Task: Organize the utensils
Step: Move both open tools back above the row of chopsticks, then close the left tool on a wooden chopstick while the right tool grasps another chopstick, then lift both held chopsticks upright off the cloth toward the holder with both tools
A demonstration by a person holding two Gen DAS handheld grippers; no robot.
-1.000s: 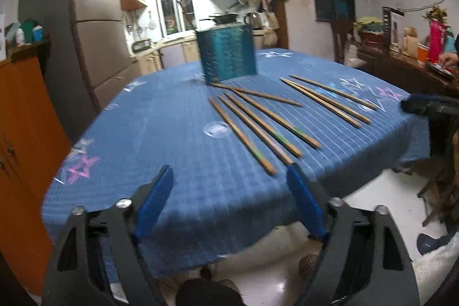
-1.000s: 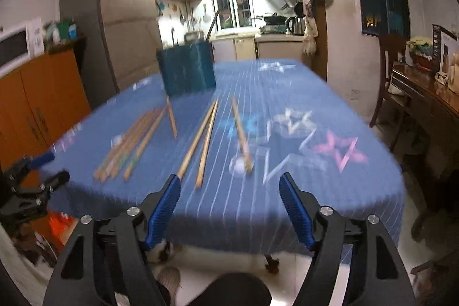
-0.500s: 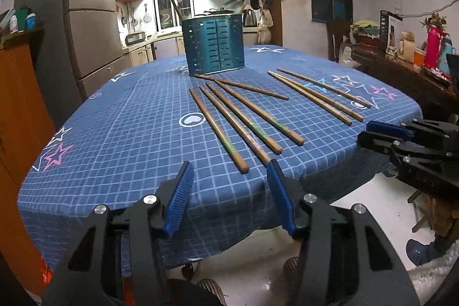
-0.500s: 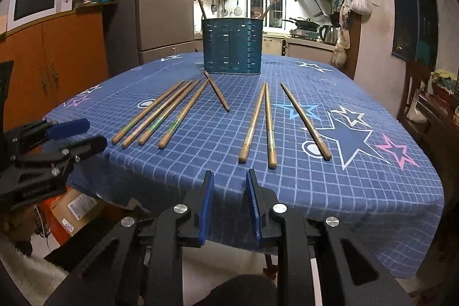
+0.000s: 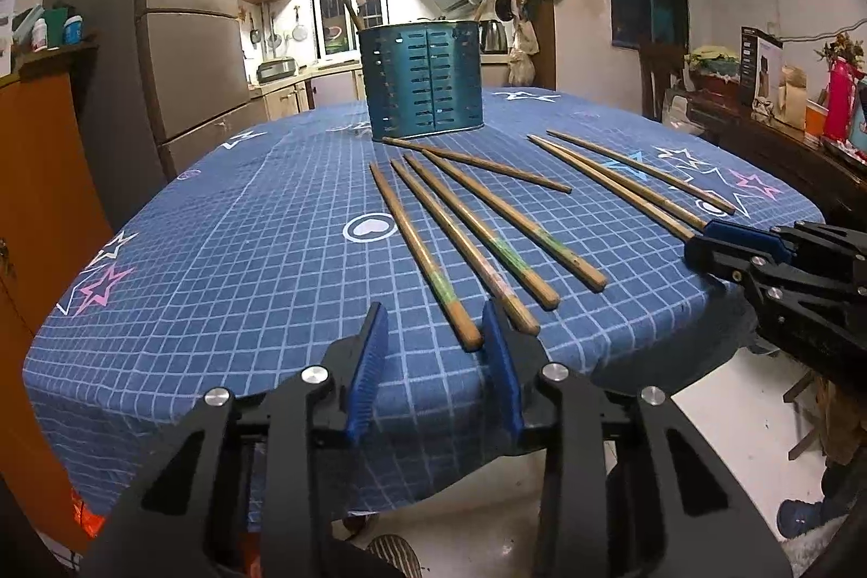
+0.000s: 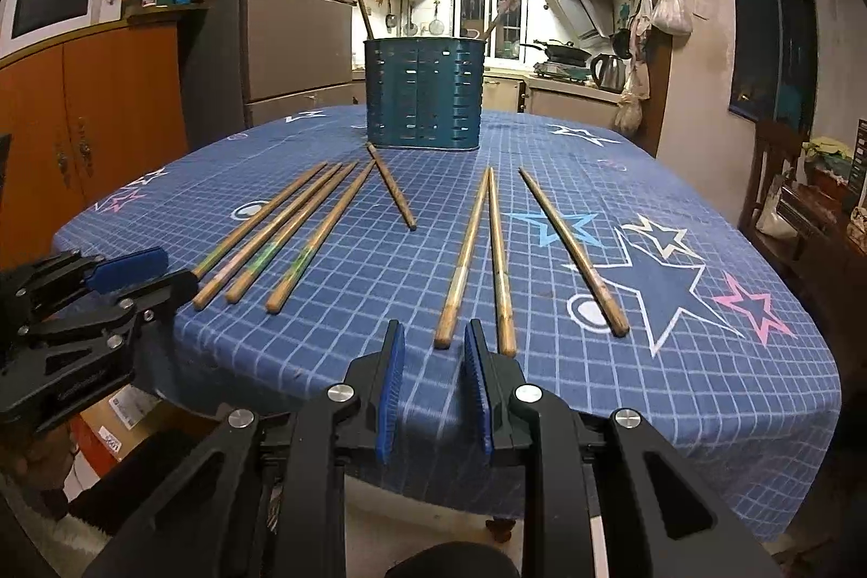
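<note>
— Wooden chopsticks (image 6: 303, 226) lie loose on the blue checked cloth (image 6: 704, 388), is that right?

— Yes, eight of them. Four lie close together on the left side, one lies slanted on its own just before the holder (image 6: 424, 93), and three more lie toward the right (image 6: 490, 253).

— Where is the holder?

— At the far middle of the table, upright, a teal slotted tub. Two sticks lean out of its top, one to each side.

— What about the left gripper (image 5: 436, 364)?

— It sits low at the near table edge. Its jaws are closing, with nothing between the blue pads (image 5: 368, 367); only cloth shows in the gap. The butt of the nearest chopstick (image 5: 428, 264) lies just beyond the right-hand pad, apart from it.

— And the right gripper (image 6: 433, 377)?

— Also at the near edge, jaws narrowed but with a clear gap, and they pinch nothing. The ends of two chopsticks lie just ahead of its fingertips.

— Do the grippers see each other?

— Each shows at the side of the other's view, off the table edge, with nothing in its jaws.
</note>
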